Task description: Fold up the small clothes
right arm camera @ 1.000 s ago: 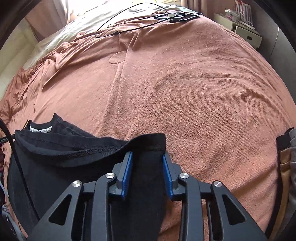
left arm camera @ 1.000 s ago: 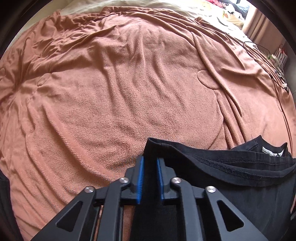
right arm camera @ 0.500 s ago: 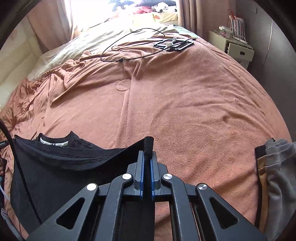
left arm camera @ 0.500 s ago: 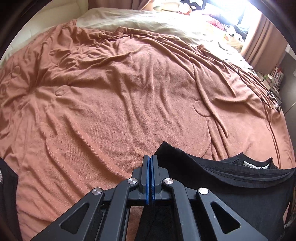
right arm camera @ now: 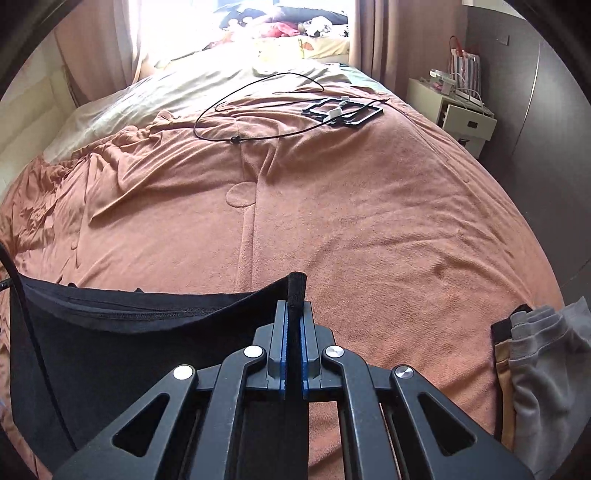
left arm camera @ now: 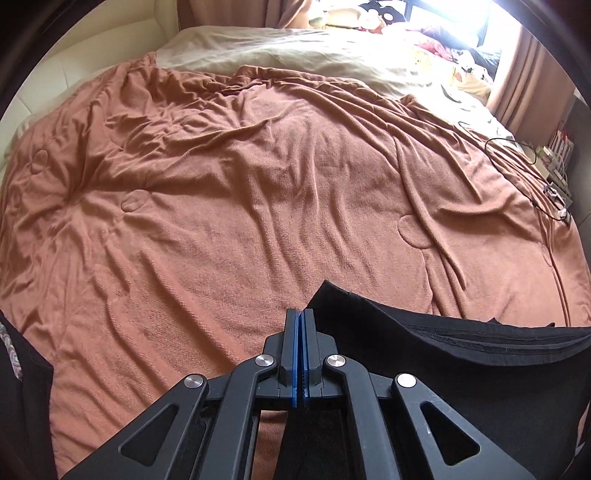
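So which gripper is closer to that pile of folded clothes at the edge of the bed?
Right. The right gripper, clamping the black garment, has the pile just beside it. The left gripper holds the garment's far corner, pile unseen.

Most of the black garment (left arm camera: 461, 376) hangs out of sight: in the left wrist view it runs off the right and bottom edges, and the left gripper (left arm camera: 302, 332) covers the corner it pinches. In the right wrist view the right gripper (right arm camera: 293, 332) hides the cloth below its pads, and I cannot tell what kind of garment it is. The folded pile of clothes (right arm camera: 535, 369) is cut by the right edge; how many pieces it holds is unclear. The heap by the window (right arm camera: 288, 26) is washed out by glare. Small items on the nightstand (right arm camera: 461, 110) are too small to name. A patterned scrap at the left edge (left arm camera: 11, 354) is mostly cropped.
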The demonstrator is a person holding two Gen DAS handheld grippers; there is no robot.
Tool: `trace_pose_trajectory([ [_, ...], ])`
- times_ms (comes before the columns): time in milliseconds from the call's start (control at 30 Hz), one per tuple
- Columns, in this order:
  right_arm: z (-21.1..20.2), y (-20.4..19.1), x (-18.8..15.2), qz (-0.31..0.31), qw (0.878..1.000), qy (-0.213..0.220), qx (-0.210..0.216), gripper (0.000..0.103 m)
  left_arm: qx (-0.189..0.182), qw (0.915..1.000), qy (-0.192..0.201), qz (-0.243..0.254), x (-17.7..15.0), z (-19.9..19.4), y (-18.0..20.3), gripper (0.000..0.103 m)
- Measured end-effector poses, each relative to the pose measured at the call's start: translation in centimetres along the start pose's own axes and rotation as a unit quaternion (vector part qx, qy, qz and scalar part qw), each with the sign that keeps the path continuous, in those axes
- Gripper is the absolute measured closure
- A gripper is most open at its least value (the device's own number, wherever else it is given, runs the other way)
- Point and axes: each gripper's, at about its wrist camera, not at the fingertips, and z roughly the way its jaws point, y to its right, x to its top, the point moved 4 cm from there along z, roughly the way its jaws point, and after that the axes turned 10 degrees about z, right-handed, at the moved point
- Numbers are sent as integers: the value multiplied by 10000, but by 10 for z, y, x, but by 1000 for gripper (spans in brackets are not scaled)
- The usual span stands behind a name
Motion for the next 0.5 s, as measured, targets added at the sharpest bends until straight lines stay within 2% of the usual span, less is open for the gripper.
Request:
trace_pose_trajectory([
  [67,14,-2,0,-32,10000,-65,-53,102,117,9998,40,140,1,10,4,102],
  [233,52,-5,6,-42,9995,-263,-174,102,303,9991,-223,204,-1,40,7,102],
  [500,86,-5,8,-45,9983,-475,-324,102,499,9969,-536,280,-6,65,9,102],
])
